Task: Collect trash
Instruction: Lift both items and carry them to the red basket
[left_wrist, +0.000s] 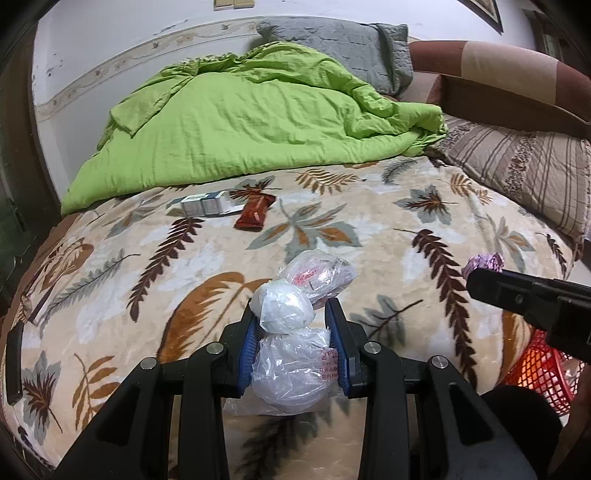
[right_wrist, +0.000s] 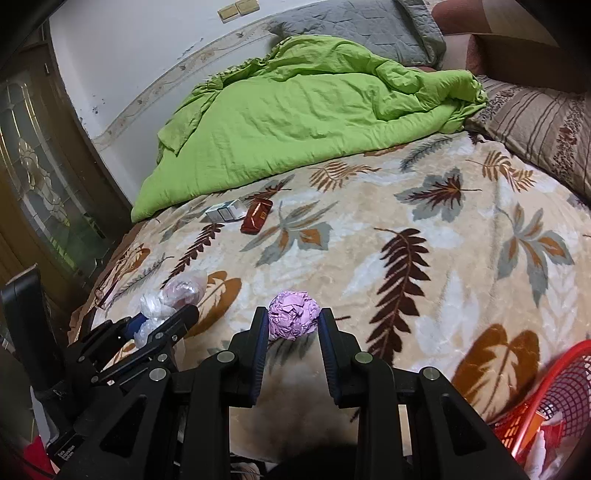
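The left gripper (left_wrist: 291, 314) pinches a clear plastic bag (left_wrist: 291, 362) between its blue pads, above the blanket (left_wrist: 369, 236). The right gripper (right_wrist: 293, 321) clamps a crumpled purple paper ball (right_wrist: 293, 319); a red basket (right_wrist: 554, 398) (mesh-sided) sits to its right.

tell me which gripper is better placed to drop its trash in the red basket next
Right. The right gripper holds the pink paper ball, and the red basket sits just to its right. The left gripper, clamping the plastic bag, is farther over, with the right gripper between it and the basket.
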